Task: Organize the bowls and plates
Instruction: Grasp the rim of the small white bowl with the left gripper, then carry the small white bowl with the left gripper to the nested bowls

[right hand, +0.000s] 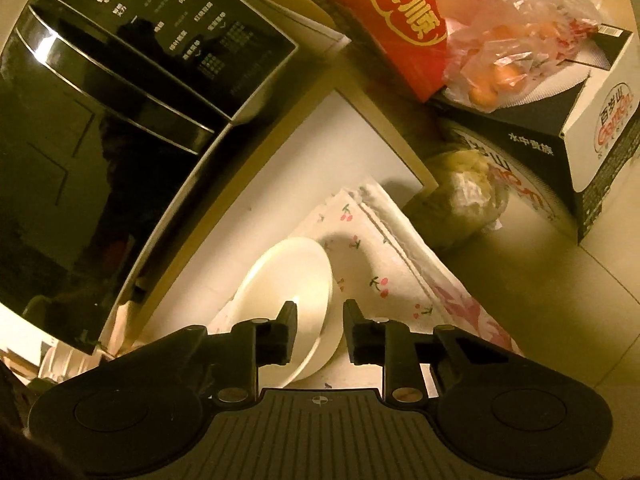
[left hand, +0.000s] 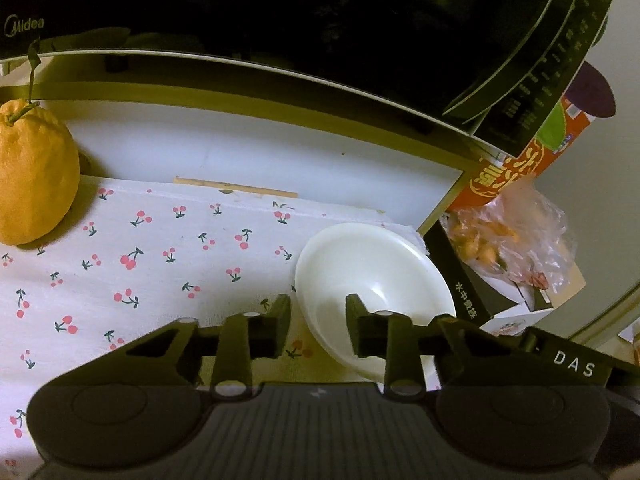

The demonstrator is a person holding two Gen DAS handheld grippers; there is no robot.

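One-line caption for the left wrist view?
Left tongs straddle the near rim of a white bowl on a cherry-print cloth, beside a citrus fruit.

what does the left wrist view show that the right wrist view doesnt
Only the left wrist view shows the orange fruit with its stem, standing on the cherry cloth, and the Midea logo. Only the right wrist view shows the control panel lettering, the white box and a pale wrapped lump beneath it. Both show the white bowl on the cloth with its rim between that view's gripper fingers, the microwave, the red box and the plastic bag.
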